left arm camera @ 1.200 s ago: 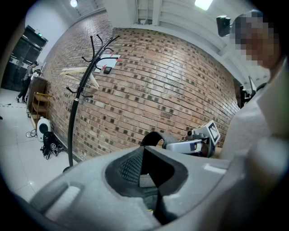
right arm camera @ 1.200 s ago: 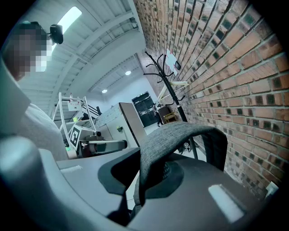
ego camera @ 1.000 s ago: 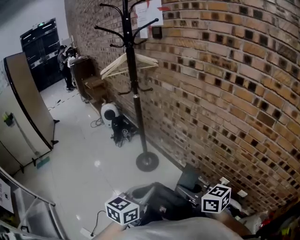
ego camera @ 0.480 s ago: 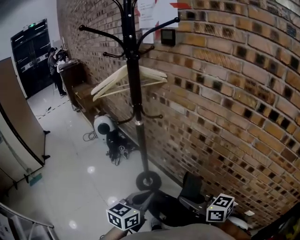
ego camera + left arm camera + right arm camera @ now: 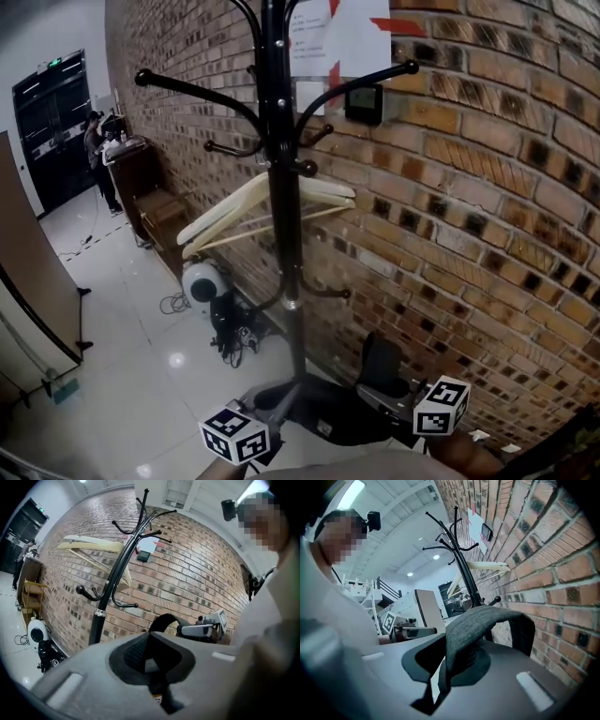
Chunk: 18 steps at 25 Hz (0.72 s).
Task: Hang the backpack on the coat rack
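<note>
The black coat rack (image 5: 281,187) stands against the brick wall, its curved hooks (image 5: 187,89) spreading at the top, and a wooden hanger (image 5: 267,208) hangs on it. The dark grey backpack (image 5: 328,417) is carried low in front of its pole. My left gripper (image 5: 272,408) is shut on a black strap (image 5: 157,679) of the backpack. My right gripper (image 5: 389,398) is shut on a grey fabric strap (image 5: 487,620) that arches over its jaws. In the left gripper view the rack (image 5: 110,583) rises to the left, with the right gripper (image 5: 206,629) beyond the backpack's loop (image 5: 164,619).
The brick wall (image 5: 487,234) runs close on the right, with papers (image 5: 342,37) and a small black box (image 5: 364,101) on it. A white round appliance (image 5: 202,281) and black cables (image 5: 230,330) lie by the rack's foot. A brown partition (image 5: 28,272) stands left; a person (image 5: 97,155) is far back.
Both grippers have carried the backpack toward the coat rack and a little higher. The rack now looms larger and nearer, its base hidden behind the backpack.
</note>
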Each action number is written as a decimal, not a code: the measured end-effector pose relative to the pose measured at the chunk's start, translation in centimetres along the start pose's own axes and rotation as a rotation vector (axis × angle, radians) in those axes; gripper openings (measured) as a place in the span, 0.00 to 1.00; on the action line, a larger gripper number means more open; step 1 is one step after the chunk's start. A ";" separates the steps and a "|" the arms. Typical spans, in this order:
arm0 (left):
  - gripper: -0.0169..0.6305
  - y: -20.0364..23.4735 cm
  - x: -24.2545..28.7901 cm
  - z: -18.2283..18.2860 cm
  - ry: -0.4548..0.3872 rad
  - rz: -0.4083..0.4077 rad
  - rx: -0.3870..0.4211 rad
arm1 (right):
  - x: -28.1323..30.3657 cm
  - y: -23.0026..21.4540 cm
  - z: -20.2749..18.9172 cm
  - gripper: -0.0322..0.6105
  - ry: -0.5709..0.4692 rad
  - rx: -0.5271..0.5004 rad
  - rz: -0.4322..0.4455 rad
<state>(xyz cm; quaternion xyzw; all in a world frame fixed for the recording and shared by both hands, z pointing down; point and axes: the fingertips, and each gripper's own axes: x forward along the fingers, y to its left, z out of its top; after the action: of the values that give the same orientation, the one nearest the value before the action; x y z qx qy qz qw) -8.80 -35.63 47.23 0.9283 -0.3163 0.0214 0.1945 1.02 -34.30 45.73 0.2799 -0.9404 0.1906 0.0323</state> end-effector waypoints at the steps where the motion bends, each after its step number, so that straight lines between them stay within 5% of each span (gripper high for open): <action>1: 0.03 0.7 0.1 0.6 -0.003 -0.006 -0.002 | 0.8 -0.8 0.9 0.09 -0.006 -0.007 -0.005; 9: 0.03 4.8 0.0 3.3 -0.056 -0.007 -0.005 | 6.7 -6.6 6.0 0.09 -0.011 -0.001 -0.042; 18: 0.03 9.0 -2.4 1.8 -0.101 0.074 -0.098 | 13.7 -7.8 7.0 0.09 0.070 -0.031 0.010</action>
<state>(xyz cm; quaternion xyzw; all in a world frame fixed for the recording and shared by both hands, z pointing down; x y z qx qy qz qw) -16.22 -41.45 48.32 0.9052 -0.3605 -0.0339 0.2224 -5.92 -50.00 44.23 0.2678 -0.9428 0.1861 0.0687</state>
